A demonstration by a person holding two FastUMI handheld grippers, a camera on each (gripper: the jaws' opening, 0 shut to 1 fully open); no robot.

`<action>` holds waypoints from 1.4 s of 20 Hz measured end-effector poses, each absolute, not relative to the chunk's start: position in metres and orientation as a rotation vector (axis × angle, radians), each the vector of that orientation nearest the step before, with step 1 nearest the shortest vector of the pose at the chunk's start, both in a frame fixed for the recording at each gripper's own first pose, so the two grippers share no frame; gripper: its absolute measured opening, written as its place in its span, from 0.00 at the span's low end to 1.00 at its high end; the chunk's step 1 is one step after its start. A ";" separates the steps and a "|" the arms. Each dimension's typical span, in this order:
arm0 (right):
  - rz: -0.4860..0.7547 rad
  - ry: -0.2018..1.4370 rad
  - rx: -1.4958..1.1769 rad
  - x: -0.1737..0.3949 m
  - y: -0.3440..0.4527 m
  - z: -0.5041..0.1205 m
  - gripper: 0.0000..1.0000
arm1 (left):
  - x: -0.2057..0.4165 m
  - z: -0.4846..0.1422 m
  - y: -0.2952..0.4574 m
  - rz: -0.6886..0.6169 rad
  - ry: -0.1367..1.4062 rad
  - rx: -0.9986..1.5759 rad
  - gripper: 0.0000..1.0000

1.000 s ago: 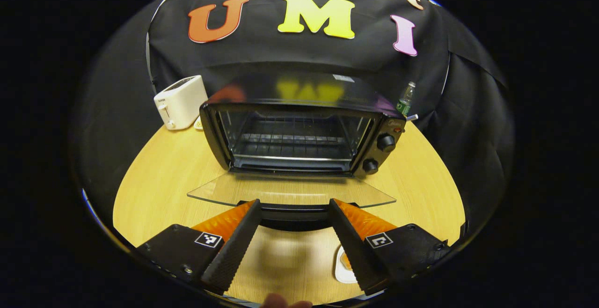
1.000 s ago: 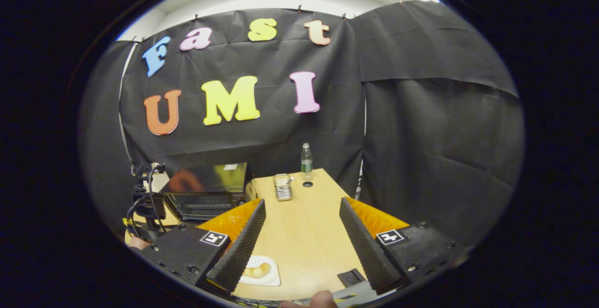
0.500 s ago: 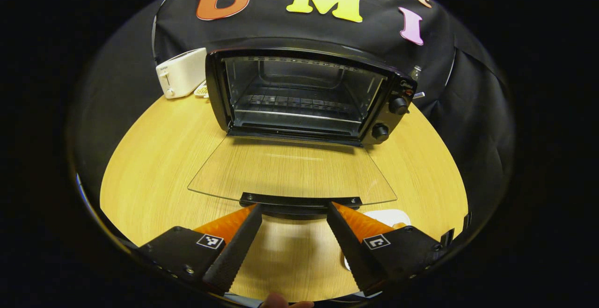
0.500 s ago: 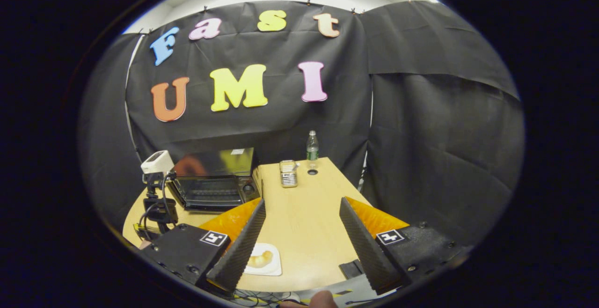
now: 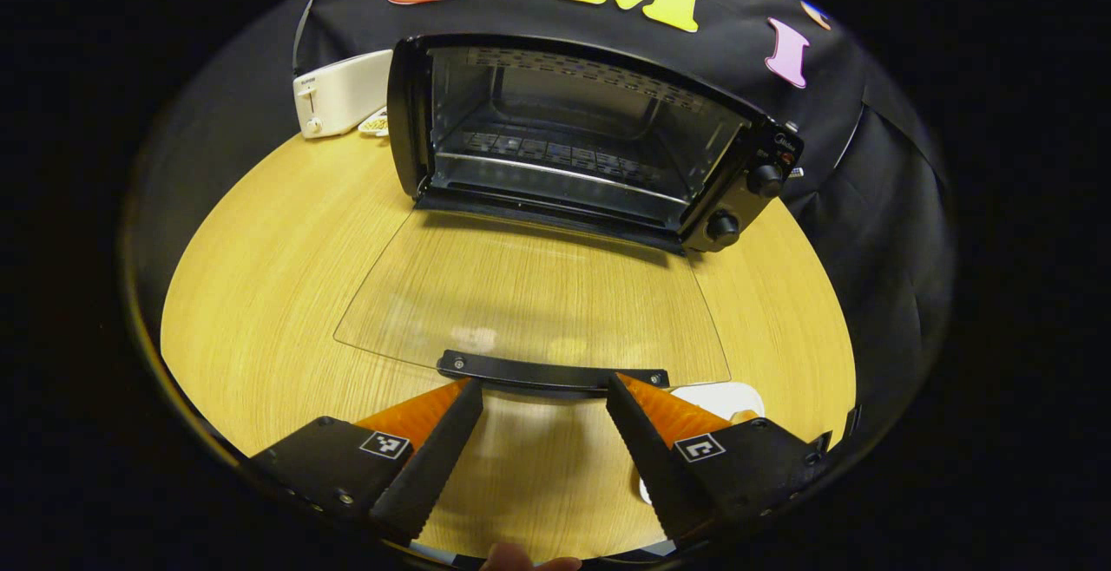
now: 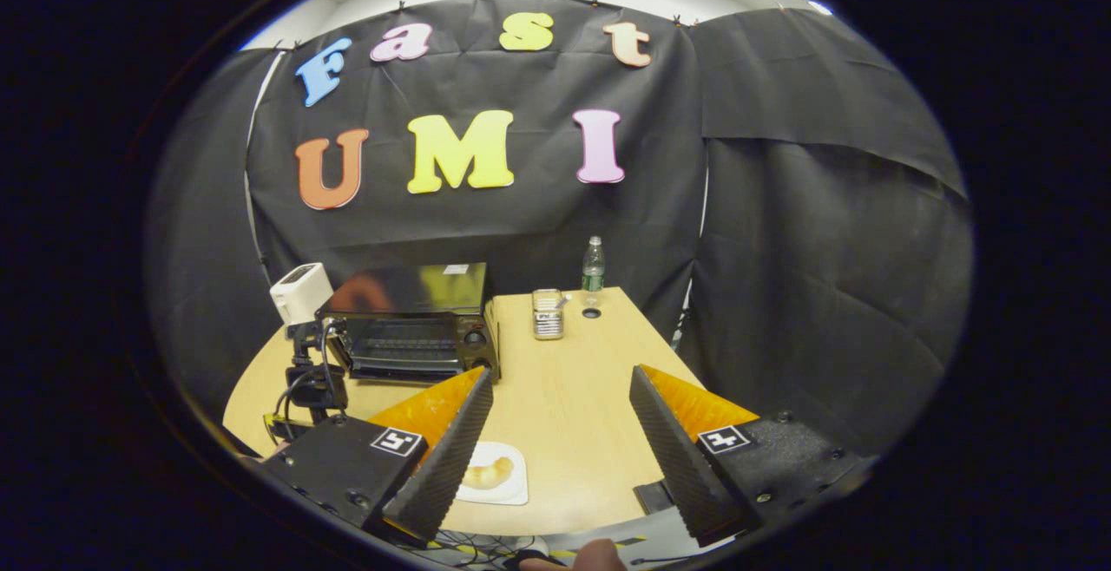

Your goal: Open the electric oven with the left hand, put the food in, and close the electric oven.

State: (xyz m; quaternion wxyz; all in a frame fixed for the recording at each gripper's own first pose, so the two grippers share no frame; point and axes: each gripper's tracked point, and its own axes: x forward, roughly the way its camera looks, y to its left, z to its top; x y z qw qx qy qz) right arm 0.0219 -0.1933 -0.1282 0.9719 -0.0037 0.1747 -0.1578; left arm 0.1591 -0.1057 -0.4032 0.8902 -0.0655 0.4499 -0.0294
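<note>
Electric oven sits at the back of the wooden table, glass door dropped fully flat onto the tabletop, rack bare inside. Left gripper fingers spread, released, tips just short of the door's black handle, not touching. Right gripper also spread wide, holding nothing, raised above the table's near edge. Food, a croissant, lies on a white plate near the front edge, right of the open door. White toaster stands left of the oven; bottle and small jar at the far end.
</note>
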 end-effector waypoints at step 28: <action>-0.212 0.813 0.382 0.075 -0.142 -0.360 0.94 | 0.116 -0.231 -0.063 -0.049 0.609 -0.015 0.95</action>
